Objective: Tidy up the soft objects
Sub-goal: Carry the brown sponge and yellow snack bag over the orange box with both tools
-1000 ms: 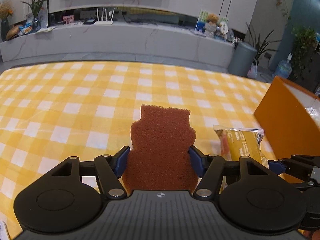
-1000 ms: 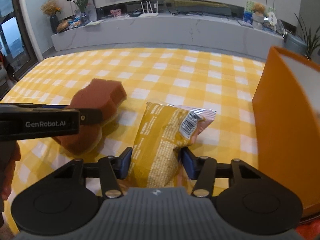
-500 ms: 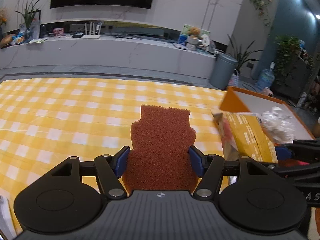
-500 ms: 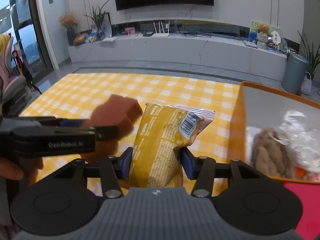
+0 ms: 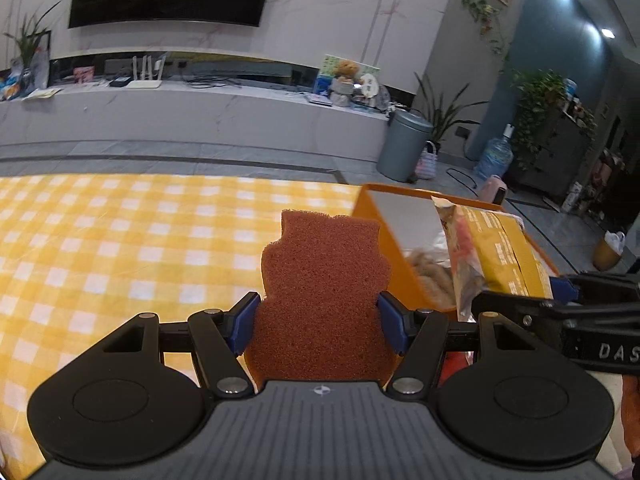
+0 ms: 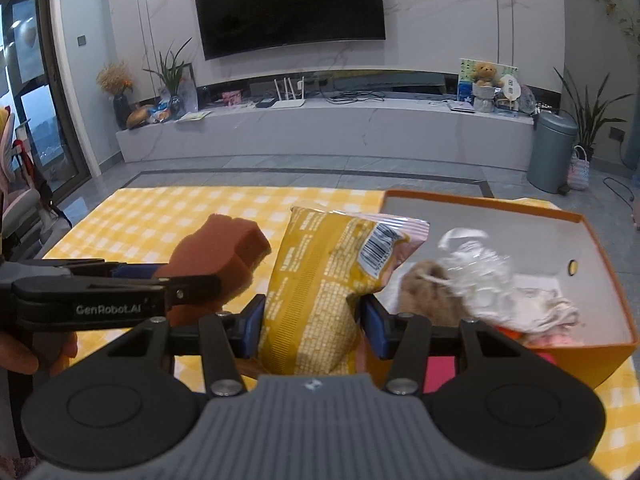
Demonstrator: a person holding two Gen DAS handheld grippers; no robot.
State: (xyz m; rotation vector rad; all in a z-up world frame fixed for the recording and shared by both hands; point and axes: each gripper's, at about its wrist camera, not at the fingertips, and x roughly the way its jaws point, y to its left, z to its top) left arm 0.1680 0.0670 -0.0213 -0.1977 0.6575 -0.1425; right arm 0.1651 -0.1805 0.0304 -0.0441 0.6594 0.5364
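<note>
My left gripper (image 5: 320, 322) is shut on a brown bear-shaped sponge (image 5: 324, 280) and holds it above the yellow checked tablecloth (image 5: 120, 248), just left of the orange box (image 5: 394, 256). My right gripper (image 6: 312, 330) is shut on a yellow snack bag (image 6: 324, 292) and holds it at the box's near-left corner. The orange box (image 6: 592, 356) holds a brown plush (image 6: 428, 296), crumpled clear plastic (image 6: 480, 276) and cloth. The sponge (image 6: 224, 260) and left gripper also show in the right wrist view; the snack bag (image 5: 496, 256) shows in the left wrist view.
A pink item (image 6: 440, 372) lies beside the box's near wall. Beyond the table are a grey floor, a long marble TV bench (image 6: 320, 128) and a grey bin (image 6: 552, 152). A chair (image 6: 16, 184) stands at the table's left.
Both grippers have risen and moved right toward the orange box with their objects held. The box's inside has come into view.
</note>
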